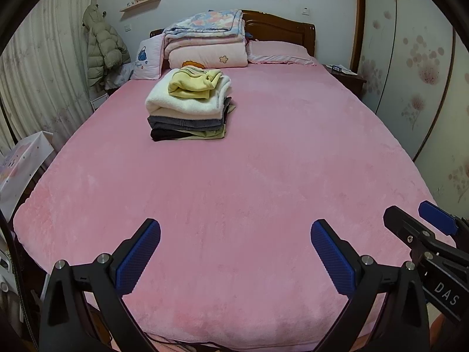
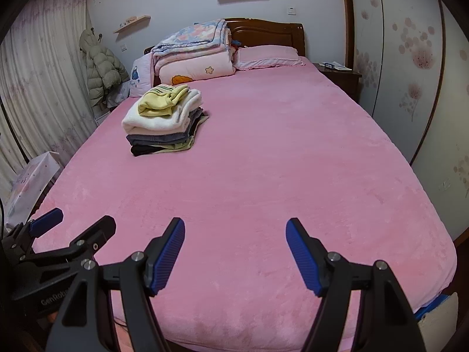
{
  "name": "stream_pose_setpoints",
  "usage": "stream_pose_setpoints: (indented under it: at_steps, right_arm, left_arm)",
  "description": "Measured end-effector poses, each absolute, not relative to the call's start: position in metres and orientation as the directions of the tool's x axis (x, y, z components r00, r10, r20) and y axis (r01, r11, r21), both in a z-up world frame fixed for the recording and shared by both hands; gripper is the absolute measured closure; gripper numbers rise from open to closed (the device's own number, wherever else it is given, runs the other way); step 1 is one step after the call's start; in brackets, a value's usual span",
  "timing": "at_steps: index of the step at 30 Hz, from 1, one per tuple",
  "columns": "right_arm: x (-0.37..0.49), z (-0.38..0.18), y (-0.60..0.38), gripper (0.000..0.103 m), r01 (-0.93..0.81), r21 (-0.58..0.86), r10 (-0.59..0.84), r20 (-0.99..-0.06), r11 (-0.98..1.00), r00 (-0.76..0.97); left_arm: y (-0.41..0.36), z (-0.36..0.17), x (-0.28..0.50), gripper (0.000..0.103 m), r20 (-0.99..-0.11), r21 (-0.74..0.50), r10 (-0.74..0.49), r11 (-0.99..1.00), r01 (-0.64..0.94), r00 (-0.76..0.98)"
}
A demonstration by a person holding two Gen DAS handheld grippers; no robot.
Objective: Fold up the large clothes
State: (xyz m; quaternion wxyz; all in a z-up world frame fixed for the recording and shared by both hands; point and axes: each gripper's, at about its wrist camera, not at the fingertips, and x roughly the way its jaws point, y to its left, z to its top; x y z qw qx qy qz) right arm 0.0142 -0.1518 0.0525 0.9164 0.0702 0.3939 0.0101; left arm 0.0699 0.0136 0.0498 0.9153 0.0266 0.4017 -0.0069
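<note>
A stack of folded clothes (image 1: 189, 107) (image 2: 165, 120) rests on the pink bed (image 1: 249, 182) (image 2: 263, 176), left of its middle and toward the headboard; a yellow garment lies on top, then white, grey, black and pale green ones. My left gripper (image 1: 234, 228) hovers open over the near end of the bed, nothing between its blue pads. My right gripper (image 2: 234, 227) is open too, over the same near end, with nothing in it. Each gripper shows at the edge of the other's view: the right gripper (image 1: 416, 217) and the left gripper (image 2: 79, 220). No loose garment lies near either one.
Folded quilts (image 1: 205, 41) and a pink pillow (image 1: 278, 51) lie against the wooden headboard (image 1: 281, 28). A puffy coat (image 1: 102, 47) hangs by the curtain at left. A nightstand (image 1: 346, 77) stands at right, next to wardrobe doors. A white box (image 1: 20, 161) sits beside the bed's left edge.
</note>
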Motion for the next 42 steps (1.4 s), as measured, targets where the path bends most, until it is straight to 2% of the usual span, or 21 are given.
stream_pose_setpoints:
  at_steps: [42]
  right_arm:
    - [0.019,0.049,-0.143,0.031,0.016,0.112,0.071,-0.728,0.994,0.681]
  left_arm:
    - [0.021,0.042,0.084,0.001,-0.765,0.018,-0.005,0.999,0.029,0.643]
